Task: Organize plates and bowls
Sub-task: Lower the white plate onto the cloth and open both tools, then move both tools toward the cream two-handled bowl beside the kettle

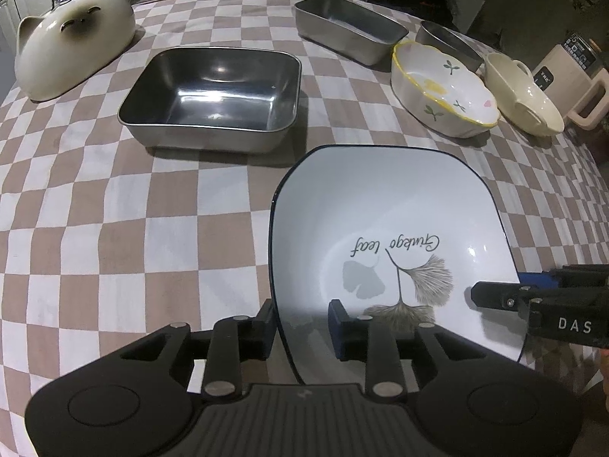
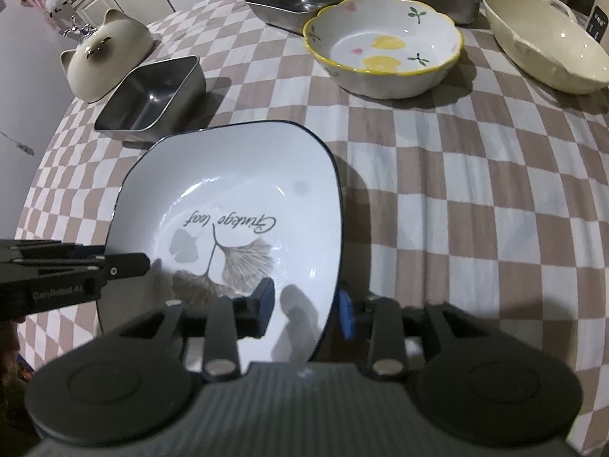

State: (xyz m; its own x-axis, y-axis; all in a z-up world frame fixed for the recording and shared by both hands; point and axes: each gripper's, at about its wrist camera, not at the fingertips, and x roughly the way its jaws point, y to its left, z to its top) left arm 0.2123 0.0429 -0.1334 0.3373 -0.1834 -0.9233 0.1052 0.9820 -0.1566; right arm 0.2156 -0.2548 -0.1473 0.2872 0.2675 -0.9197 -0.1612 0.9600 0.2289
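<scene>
Left wrist | left tool ajar, straddling plate rim

Both tools, L & R, angled down, jaws parted.

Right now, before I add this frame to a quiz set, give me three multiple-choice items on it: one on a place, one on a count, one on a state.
1. What stands next to the cat-shaped ceramic?
A) a steel tray
B) a glass jug
C) a wooden board
2. How many steel trays are on the table?
A) one
B) three
C) six
3. How is the left gripper?
A) shut on a spoon
B) shut and empty
C) open, astride the leaf plate rim

1 A: the tray sits just beside the cat.
2 B: one is near, two are farther back.
3 C: there is a gap beside the rim between its fingers.
</scene>
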